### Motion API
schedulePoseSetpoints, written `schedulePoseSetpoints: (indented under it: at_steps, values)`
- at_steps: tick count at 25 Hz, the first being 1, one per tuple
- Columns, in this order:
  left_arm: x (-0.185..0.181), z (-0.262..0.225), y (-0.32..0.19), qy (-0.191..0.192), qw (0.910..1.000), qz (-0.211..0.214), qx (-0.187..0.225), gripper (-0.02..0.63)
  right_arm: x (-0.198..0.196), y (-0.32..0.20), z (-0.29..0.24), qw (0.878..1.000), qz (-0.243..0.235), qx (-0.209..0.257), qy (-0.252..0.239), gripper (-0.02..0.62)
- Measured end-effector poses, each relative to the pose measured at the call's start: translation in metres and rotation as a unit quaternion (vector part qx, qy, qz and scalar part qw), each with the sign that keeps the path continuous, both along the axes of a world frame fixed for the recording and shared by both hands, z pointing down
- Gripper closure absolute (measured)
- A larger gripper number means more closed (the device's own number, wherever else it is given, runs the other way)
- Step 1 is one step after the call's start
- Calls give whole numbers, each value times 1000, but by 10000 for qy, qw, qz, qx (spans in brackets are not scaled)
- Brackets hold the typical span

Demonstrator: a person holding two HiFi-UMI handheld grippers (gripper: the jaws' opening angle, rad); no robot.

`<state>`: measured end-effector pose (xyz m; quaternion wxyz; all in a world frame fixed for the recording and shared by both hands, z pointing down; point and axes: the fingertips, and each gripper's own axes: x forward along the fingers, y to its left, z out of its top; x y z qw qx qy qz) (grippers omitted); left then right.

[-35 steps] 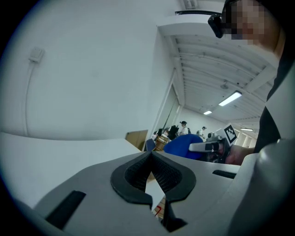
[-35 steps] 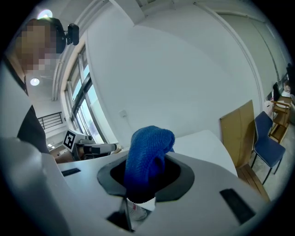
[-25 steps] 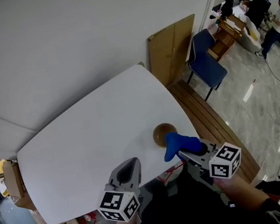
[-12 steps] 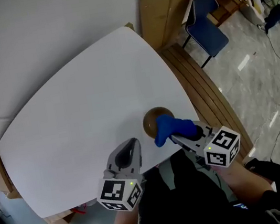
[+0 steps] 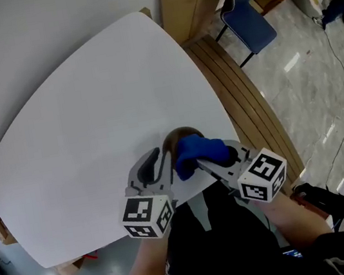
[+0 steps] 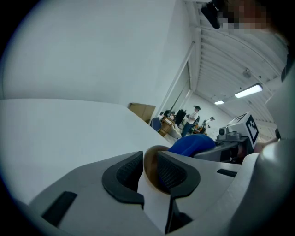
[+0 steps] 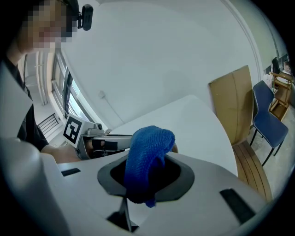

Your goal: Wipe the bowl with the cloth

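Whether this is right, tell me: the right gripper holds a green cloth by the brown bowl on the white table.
Not quite. The cloth is blue, not green, as the right gripper view shows. The rest stands: the right gripper holds it by the brown bowl on the white table.

White table (image 5: 80, 136) beside a plain wall (image 5: 25, 40); blue chair (image 5: 244, 14) on glossy floor (image 5: 318, 76).
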<state>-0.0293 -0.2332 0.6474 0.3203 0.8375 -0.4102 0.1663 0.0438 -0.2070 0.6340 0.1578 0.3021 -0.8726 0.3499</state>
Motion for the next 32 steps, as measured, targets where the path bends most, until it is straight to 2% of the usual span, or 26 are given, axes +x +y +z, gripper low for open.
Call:
schedulePoseSetpoints:
  at_steps: [3, 8, 12, 15, 18, 21, 26, 29, 32]
  values:
    - [5, 15, -3, -72, 9998, -1, -173, 482, -1, 0, 6, 9999, -11, -95, -90, 509]
    - [9, 42, -5, -85, 9984, -100, -546, 480, -6, 0, 15, 9996, -135, -180, -155, 509]
    - [11, 50, -4, -89, 9970, -208, -743, 532, -7, 6, 10, 9992, -278, -252, -161, 509]
    - [8, 54, -6, -114, 9957, -444, -808, 577, -8, 13, 4, 9984, -435, -304, -181, 509]
    - [4, 46, -9, -100, 9941, -721, -807, 578, -8, 15, -9, 9979, -560, -251, -185, 509]
    - [3, 17, -9, -44, 9939, -902, -634, 579, -8, 14, -29, 9976, -646, -141, -202, 509]
    - [0, -54, 4, -132, 9938, -1096, -94, 578, -12, 22, -73, 9952, -941, 127, -242, 509]
    - [-11, -102, 14, -137, 9909, -1310, 277, 577, -24, 25, -105, 9900, -1256, 641, -25, 509]
    - [-19, -137, 26, -87, 9898, -1342, 470, 577, -39, 22, -137, 9802, -1501, 1271, 237, 509]
